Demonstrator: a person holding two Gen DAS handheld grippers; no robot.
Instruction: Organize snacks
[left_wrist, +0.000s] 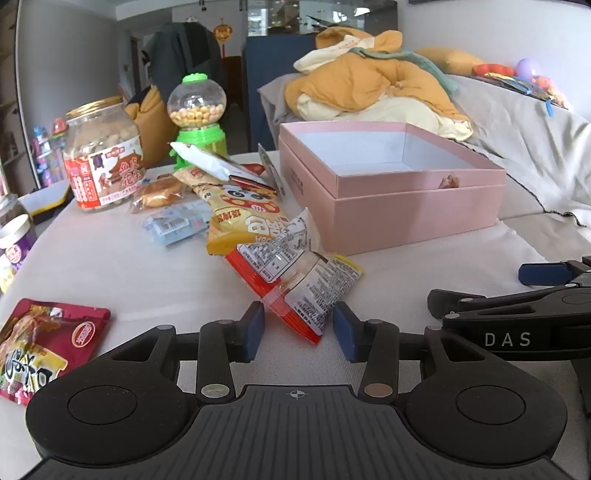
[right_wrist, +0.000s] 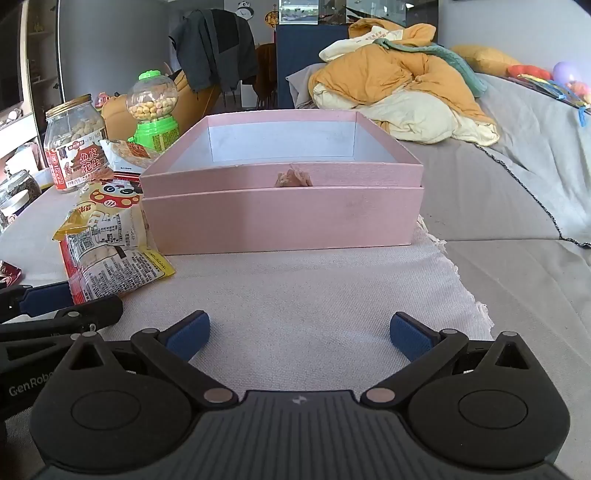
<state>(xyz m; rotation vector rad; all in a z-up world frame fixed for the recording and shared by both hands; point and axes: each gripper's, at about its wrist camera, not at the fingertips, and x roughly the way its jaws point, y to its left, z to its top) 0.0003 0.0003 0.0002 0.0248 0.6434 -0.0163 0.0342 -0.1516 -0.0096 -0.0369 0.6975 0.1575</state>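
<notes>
The left hand-held gripper (left_wrist: 298, 330) sits low over the cloth-covered desk (left_wrist: 122, 266), its blue pads parted on either side of the near corner of a red-and-white snack packet (left_wrist: 291, 280). The pads do not look to be pressing the packet yet, so I would call it open and lined up for a pinch, not gripping. That corner sticks out toward the gripper, free of the heap, which is likely why it was picked as the way in.

The right hand-held gripper (right_wrist: 299, 334) hovers with its jaws wide apart over bare cloth, holding nothing, straight in front of the pink box (right_wrist: 282, 218). It seems to be waiting clear of the left one's path.

The box stands open at the top, its inside showing empty as far as I can see, just beside the snack pile; a sensible place for packets to go. A yellow panda bag (left_wrist: 243, 218) lies partly on the packet's far end, so lifting may drag it along. A peanut jar (left_wrist: 101, 155), a green candy dispenser (left_wrist: 197, 122) and a dark red pouch (left_wrist: 48, 343) are spread across the desk, still outside the box.
</notes>
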